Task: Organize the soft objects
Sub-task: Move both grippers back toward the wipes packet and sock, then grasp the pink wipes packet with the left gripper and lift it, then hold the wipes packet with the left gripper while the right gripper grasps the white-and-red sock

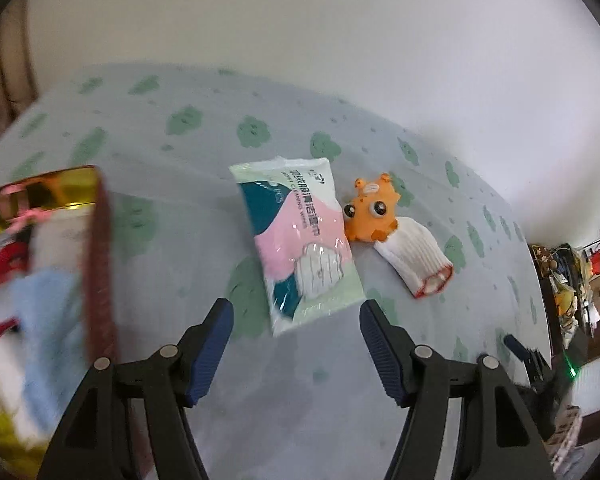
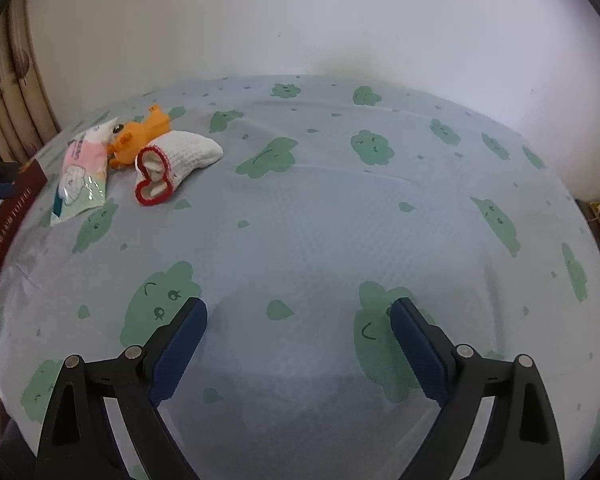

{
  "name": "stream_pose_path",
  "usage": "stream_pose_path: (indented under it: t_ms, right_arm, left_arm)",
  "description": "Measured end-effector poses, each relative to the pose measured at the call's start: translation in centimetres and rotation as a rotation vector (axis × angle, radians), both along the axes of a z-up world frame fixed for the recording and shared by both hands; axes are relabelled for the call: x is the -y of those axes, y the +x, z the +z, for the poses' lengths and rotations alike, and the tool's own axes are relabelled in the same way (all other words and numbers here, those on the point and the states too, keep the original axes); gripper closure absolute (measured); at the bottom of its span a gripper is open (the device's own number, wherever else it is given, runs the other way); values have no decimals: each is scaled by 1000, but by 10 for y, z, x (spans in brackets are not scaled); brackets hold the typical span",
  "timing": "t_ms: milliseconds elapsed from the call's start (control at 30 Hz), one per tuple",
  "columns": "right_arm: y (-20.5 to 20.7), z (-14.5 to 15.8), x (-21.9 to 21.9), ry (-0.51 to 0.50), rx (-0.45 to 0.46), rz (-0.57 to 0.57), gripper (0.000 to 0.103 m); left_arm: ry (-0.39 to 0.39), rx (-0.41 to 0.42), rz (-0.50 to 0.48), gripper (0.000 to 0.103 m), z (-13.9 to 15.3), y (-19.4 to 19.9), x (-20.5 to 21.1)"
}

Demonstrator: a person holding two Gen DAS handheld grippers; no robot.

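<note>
A pack of wet wipes (image 1: 300, 236) lies on the bed sheet (image 1: 188, 240), just ahead of my open, empty left gripper (image 1: 296, 316). To its right lie an orange plush toy (image 1: 372, 212) and a white glove with red cuffs (image 1: 416, 260). A dark red box (image 1: 98, 264) at the left holds a light blue cloth (image 1: 48, 320) and red and white soft items. In the right wrist view the wipes (image 2: 82, 172), toy (image 2: 136, 136) and glove (image 2: 176, 160) lie far left. My right gripper (image 2: 298, 316) is open and empty over bare sheet.
The box's dark red side (image 2: 8, 228) shows at the left edge of the right wrist view. A white wall (image 2: 300, 20) backs the bed. Cluttered furniture (image 1: 572, 280) stands off the bed's right side. The right gripper (image 1: 528, 356) shows low right in the left view.
</note>
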State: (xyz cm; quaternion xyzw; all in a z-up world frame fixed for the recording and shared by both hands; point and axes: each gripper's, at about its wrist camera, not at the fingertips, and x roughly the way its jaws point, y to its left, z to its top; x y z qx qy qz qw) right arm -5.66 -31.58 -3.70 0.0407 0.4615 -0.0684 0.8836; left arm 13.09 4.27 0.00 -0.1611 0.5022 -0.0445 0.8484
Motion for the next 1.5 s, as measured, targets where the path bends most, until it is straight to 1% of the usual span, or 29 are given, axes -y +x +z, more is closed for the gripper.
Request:
stream_pose_path:
  t_ms: [100, 167, 200, 233, 333, 367, 400, 467, 600, 667, 700, 733, 767, 833, 867, 967, 1033, 1100, 1200, 1333, 1500]
  right_arm:
    - [1, -2, 0, 21, -5, 12, 11]
    - [1, -2, -1, 24, -8, 21, 11]
    - [2, -3, -2, 26, -10, 26, 11]
    - [2, -3, -3, 30, -14, 31, 11]
    - [3, -4, -4, 33, -21, 37, 11]
    - [4, -4, -4, 36, -24, 40, 11]
    - [4, -4, -4, 38, -24, 42, 11]
    - [4, -4, -4, 40, -26, 44, 10]
    - [5, -5, -4, 41, -32, 51, 8]
    - [6, -5, -4, 42, -33, 54, 7]
    - [6, -5, -4, 42, -33, 54, 7]
    - [6, -5, -4, 43, -33, 54, 7]
    - [6, -5, -4, 42, -33, 53, 7]
    - [6, -5, -5, 40, -36, 54, 7]
    - [6, -5, -5, 38, -37, 55, 7]
    - [6, -5, -6, 35, -39, 55, 7]
    - [6, -5, -6, 35, -39, 55, 7]
    - [6, -5, -6, 34, -39, 55, 7]
    - [6, -4, -6, 31, -42, 56, 7]
    - [7, -4, -6, 27, -41, 52, 7]
    - [6, 0, -6, 23, -31, 49, 6]
  left_arm:
    - [4, -26, -13, 36, -18, 22, 2]
    - [-11, -40, 1, 36, -29, 35, -1]
    - [-38, -42, 6, 36, -32, 39, -4]
    - [-87, -40, 10, 36, -35, 44, -8]
    - [-197, -42, 38, 36, -45, 51, -18]
    - [-221, -49, 42, 36, -48, 54, -19]
    - [-227, -60, 50, 36, -52, 57, -20]
    - [-228, -77, 53, 36, -57, 63, -20]
    - [-218, -50, 38, 36, -54, 65, -14]
    - [-186, -64, 28, 38, -54, 64, -9]
    - [-170, -62, 33, 44, -53, 62, -8]
    - [-144, -52, 32, 59, -51, 59, -6]
    - [-127, -40, 26, 66, -48, 56, -5]
    - [-85, -7, 16, 76, -39, 48, 0]
    - [-77, 14, 13, 80, -32, 42, 2]
    - [-71, 63, 5, 83, -14, 22, 7]
    - [-50, 98, -4, 84, -3, 4, 12]
    - [-52, 116, -1, 84, 3, -7, 15]
    - [-84, 133, 14, 84, 11, -26, 10]
    - [-76, 170, 33, 84, 26, -56, 2]
    - [-72, 176, 32, 84, 38, -85, -5]
